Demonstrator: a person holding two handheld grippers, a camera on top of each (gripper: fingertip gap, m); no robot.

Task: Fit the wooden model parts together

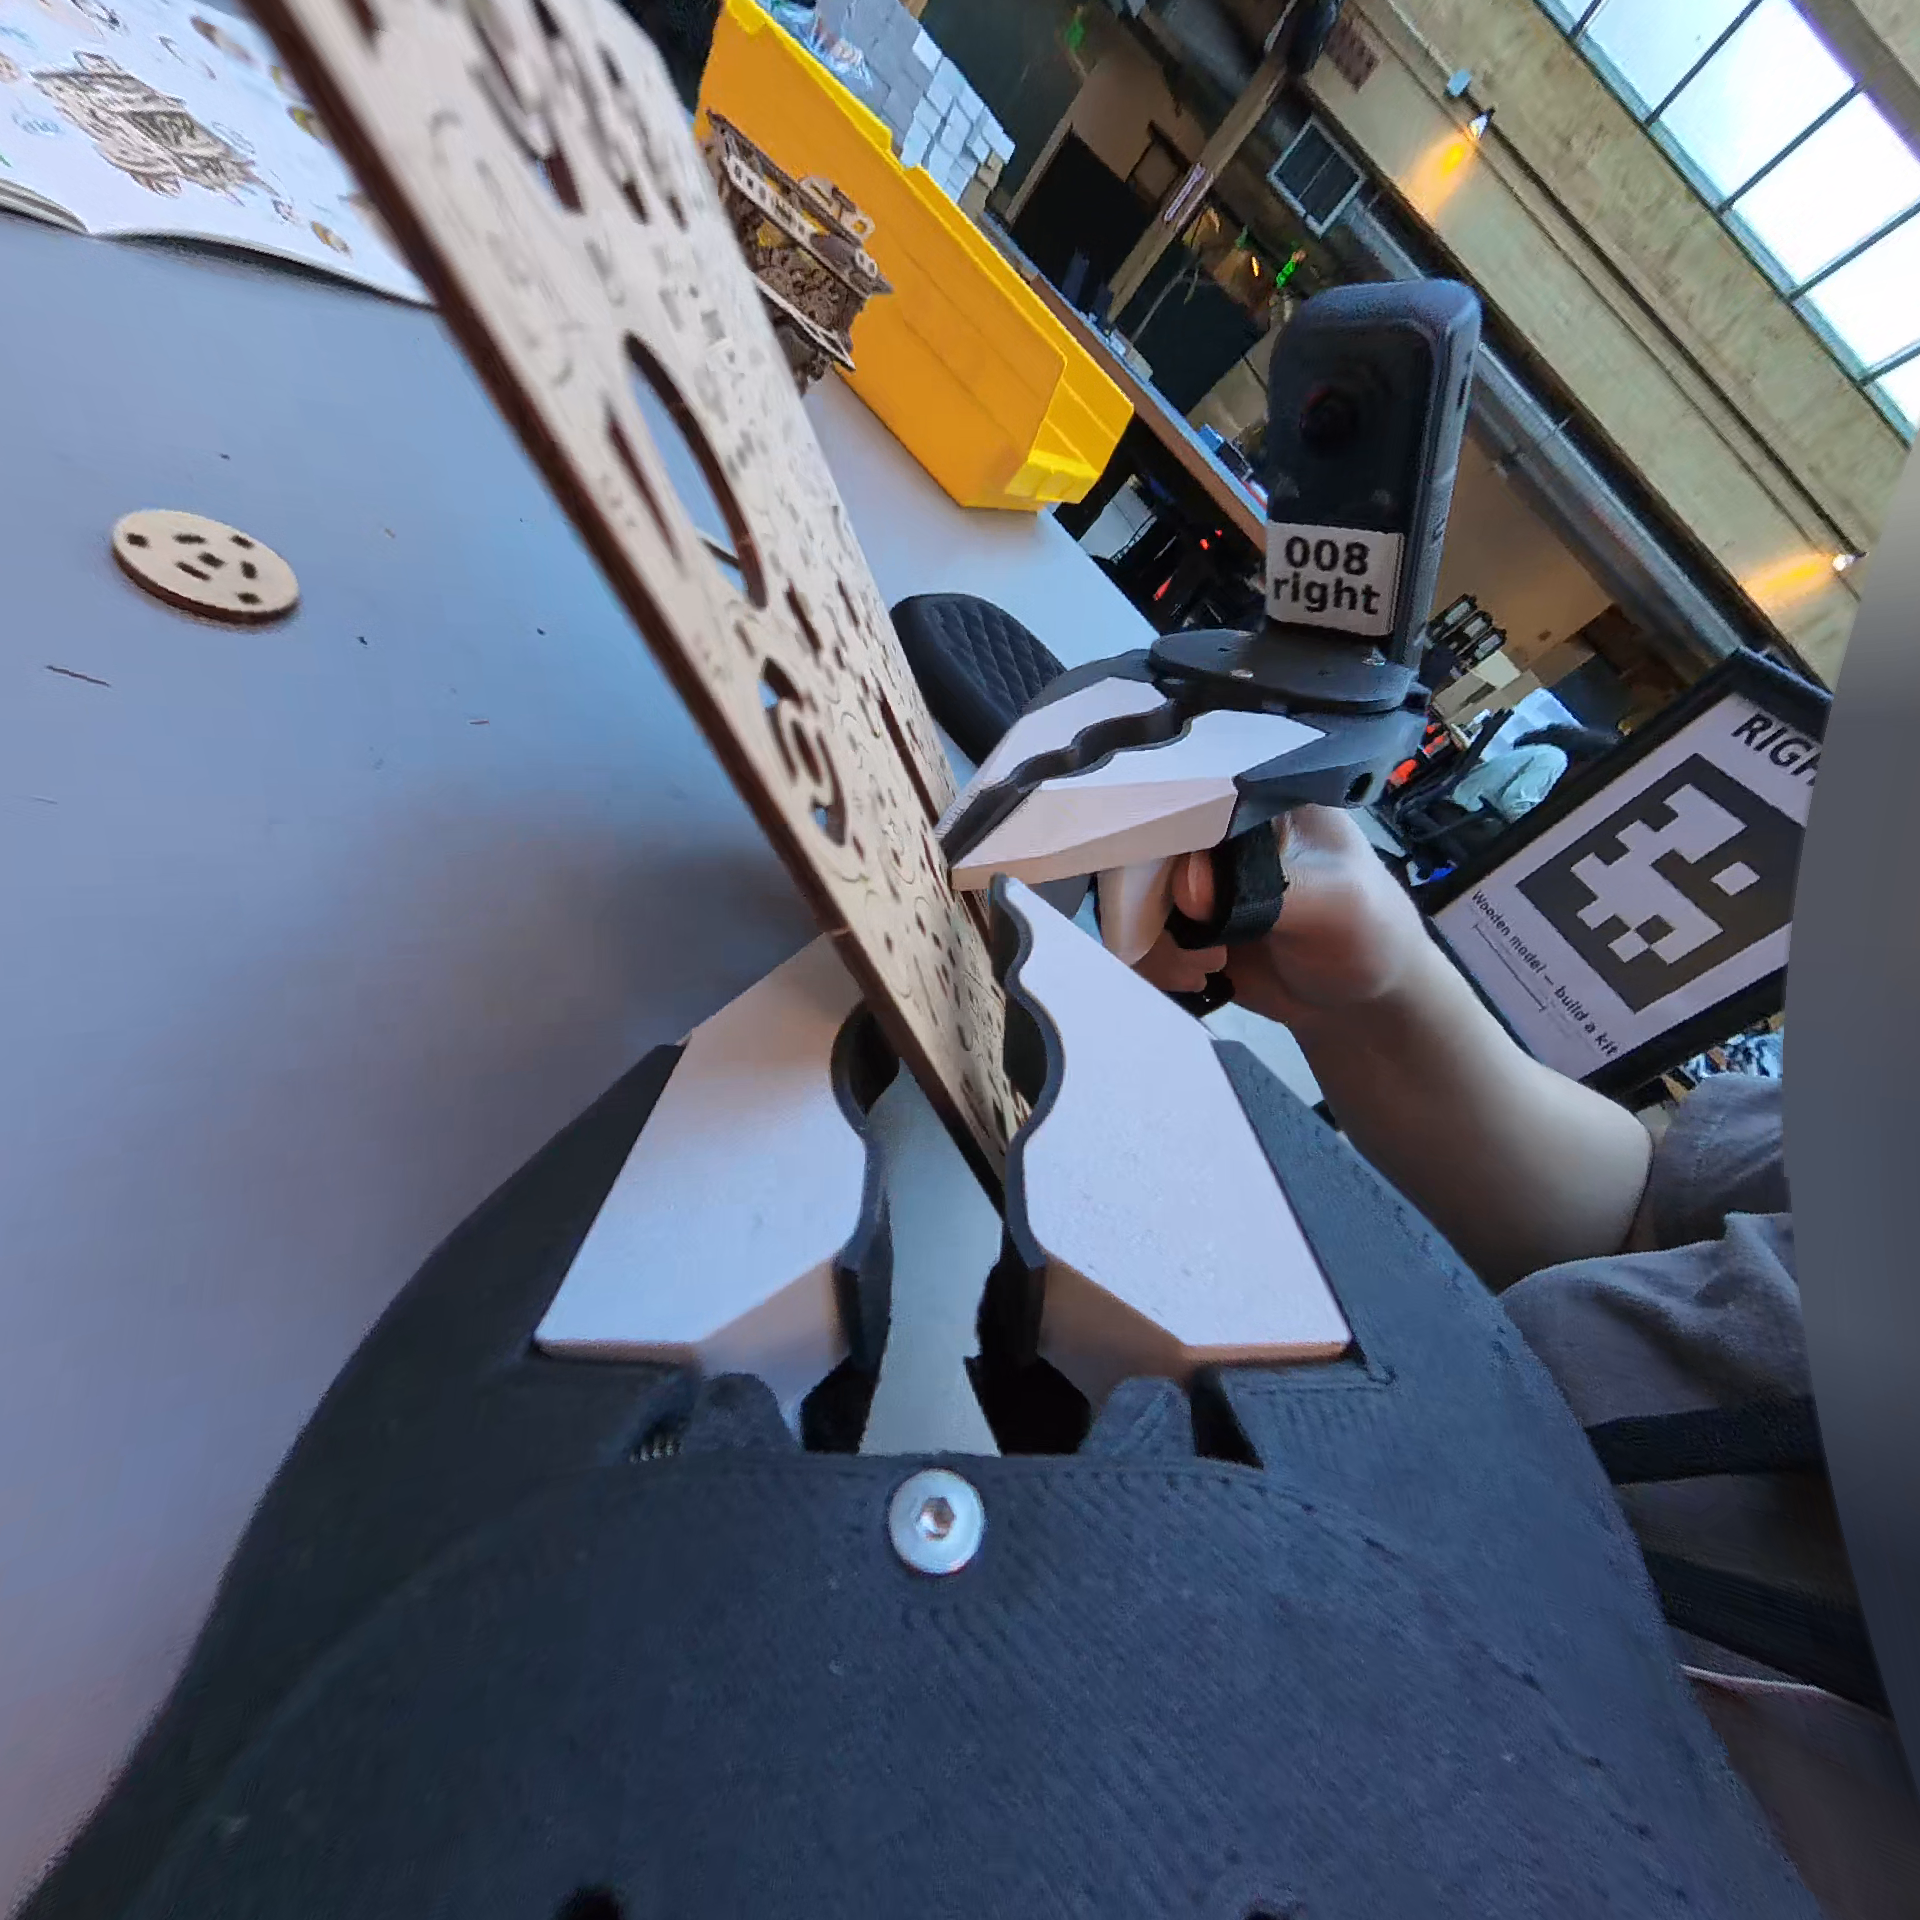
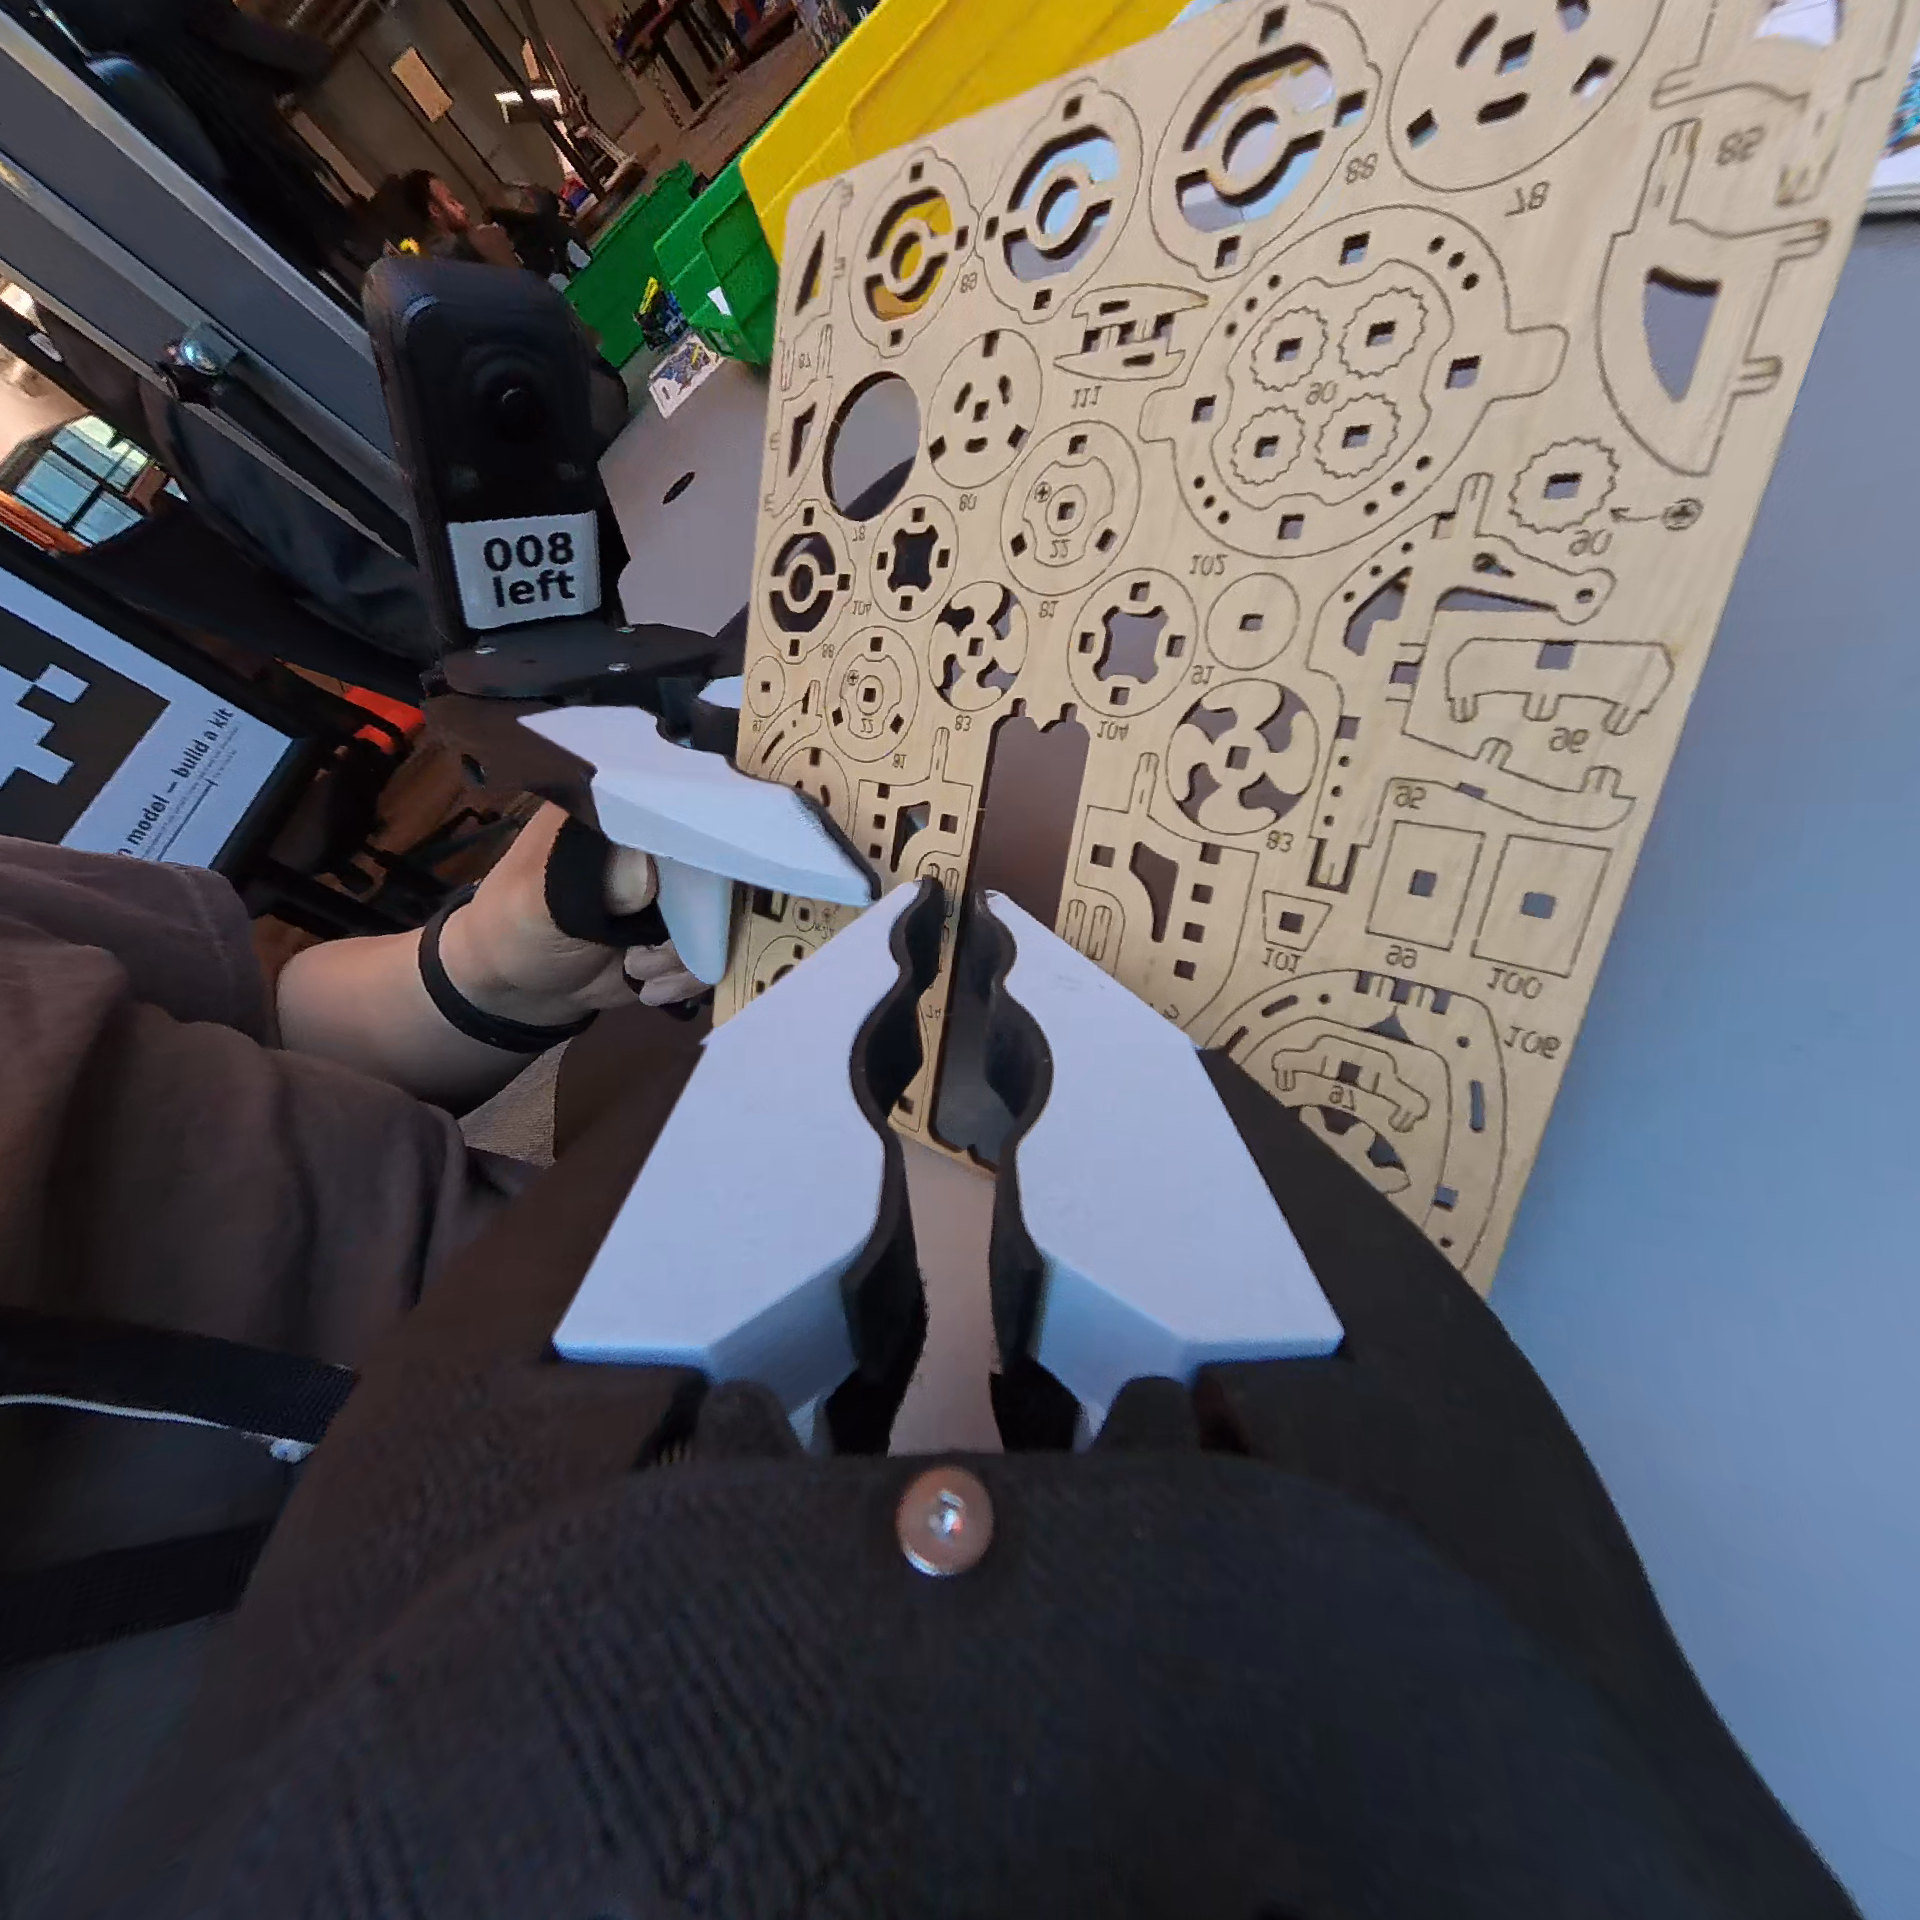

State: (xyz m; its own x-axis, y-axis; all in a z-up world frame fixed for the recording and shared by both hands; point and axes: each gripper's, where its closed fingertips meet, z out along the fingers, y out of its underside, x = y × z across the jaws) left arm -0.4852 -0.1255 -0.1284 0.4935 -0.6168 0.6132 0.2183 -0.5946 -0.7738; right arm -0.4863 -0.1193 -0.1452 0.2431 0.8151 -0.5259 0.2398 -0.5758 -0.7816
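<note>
my left gripper (image 1: pixel 940 987) is clamped on the lower edge of the wooden parts sheet (image 1: pixel 665 436), the thin ply pinched between the two white fingers (image 1: pixel 748 1153). my right gripper (image 2: pixel 951 904) is closed on the same sheet from its other face, its tips biting a narrow strip of wood right beside a tall slot where a piece is missing. in the left wrist view the right gripper (image 1: pixel 961 842) meets the sheet just above my left one, and a hand (image 1: pixel 1299 914) wraps its handle.

the sheet stands on edge, tilted, its long axis rising up and away from both grippers. its face is laser-cut with discs, gears and brackets, a few holes already empty.

left of the sheet, a loose wooden disc (image 1: pixel 205 566) lies flat on the grey tabletop (image 1: pixel 364 831). beyond the sheet's top lies an open instruction booklet (image 1: pixel 156 135). behind the sheet stands a partly built brown wooden model (image 1: pixel 805 260), and just past that a yellow bin (image 1: pixel 956 343). right of the sheet, off the tabletop, leans a framed black-and-white marker board (image 1: pixel 1652 862). the room beyond is a big workshop hall with high windows (image 1: pixel 1766 156).
</note>
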